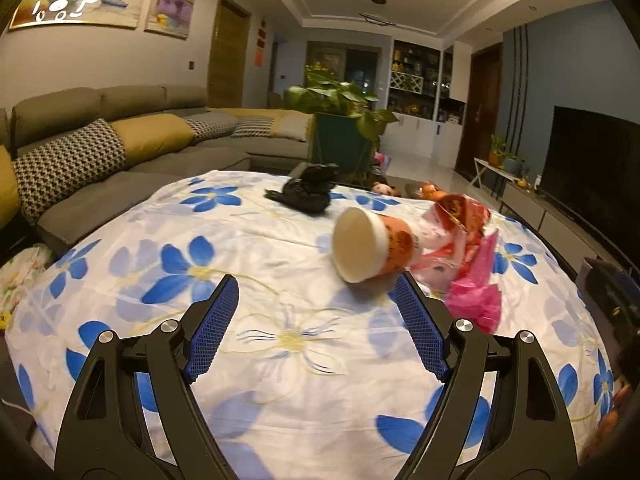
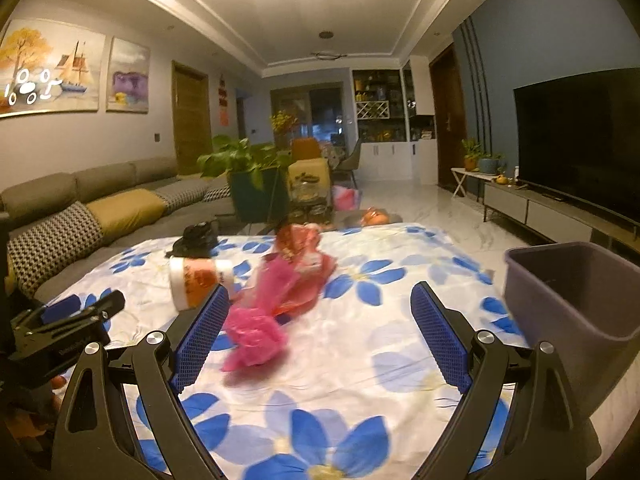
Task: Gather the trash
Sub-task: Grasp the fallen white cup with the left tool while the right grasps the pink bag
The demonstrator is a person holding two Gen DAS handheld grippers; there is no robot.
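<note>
An orange and white paper cup (image 1: 370, 246) (image 2: 196, 280) lies on its side on the flowered cloth, mouth toward my left gripper. Beside it lie a crumpled pink plastic bag (image 1: 478, 298) (image 2: 256, 330), a red and white wrapper (image 1: 452, 224) (image 2: 304, 254) and a black crumpled bag (image 1: 308, 190) (image 2: 196, 240). My left gripper (image 1: 316, 288) stands open just short of the cup, with nothing between its fingers. My right gripper (image 2: 320, 296) is open too, the pink bag just inside its left finger (image 2: 200, 336). The left gripper (image 2: 76, 312) shows at the left edge of the right wrist view.
A grey-purple bin (image 2: 576, 308) stands at the table's right edge, close to my right gripper. The table wears a white cloth with blue flowers (image 1: 248, 248). A grey sofa (image 1: 100, 152) runs along the left, a potted plant (image 1: 340, 120) stands behind the table, a TV (image 2: 580, 136) is on the right.
</note>
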